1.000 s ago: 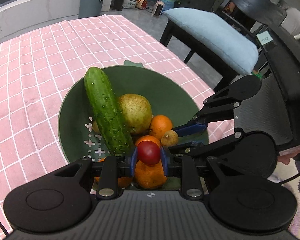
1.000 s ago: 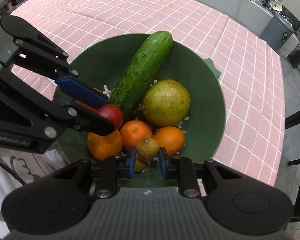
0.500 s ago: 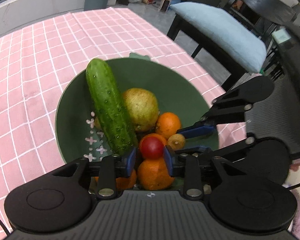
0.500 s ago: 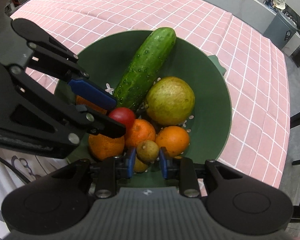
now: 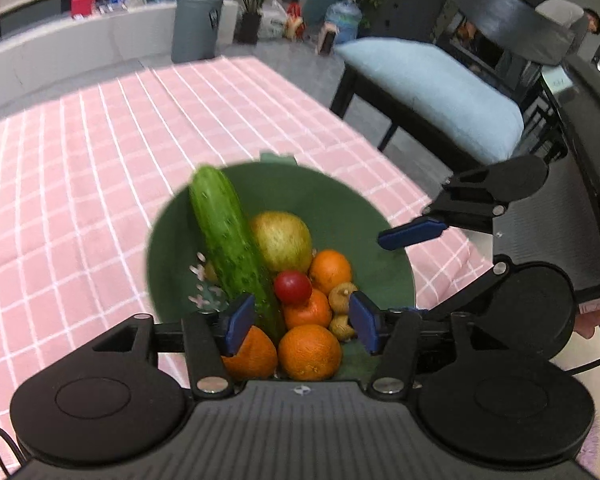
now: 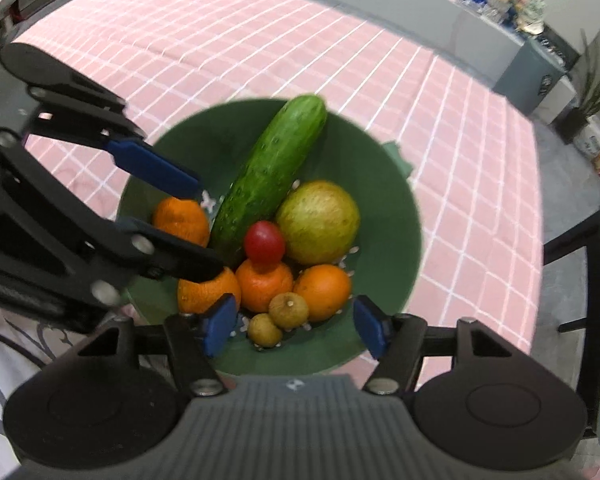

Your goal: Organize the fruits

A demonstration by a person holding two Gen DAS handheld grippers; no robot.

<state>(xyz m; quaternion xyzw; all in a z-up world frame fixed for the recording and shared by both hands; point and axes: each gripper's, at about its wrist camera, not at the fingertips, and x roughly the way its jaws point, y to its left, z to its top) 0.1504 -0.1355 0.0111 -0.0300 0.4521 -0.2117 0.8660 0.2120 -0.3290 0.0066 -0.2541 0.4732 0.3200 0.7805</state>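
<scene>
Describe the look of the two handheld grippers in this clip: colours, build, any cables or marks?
Both the left gripper and right gripper are matte black, with ribbed bodies, round side discs, silver screws, linkage arms and blue finger pads. A small white emblem marks each body. A black cable loops beside the left one.

At the upper right of your left wrist view you have a dark chair with a pale blue cushion (image 5: 432, 88), and behind it a blue water jug (image 5: 344, 20) on the floor. Toward the top centre stand a grey bin (image 5: 194, 26) and a potted plant (image 5: 252, 8) beside a long pale counter (image 5: 60, 46). The pink checked tablecloth (image 5: 80, 184) fills the left of the frame.
</scene>
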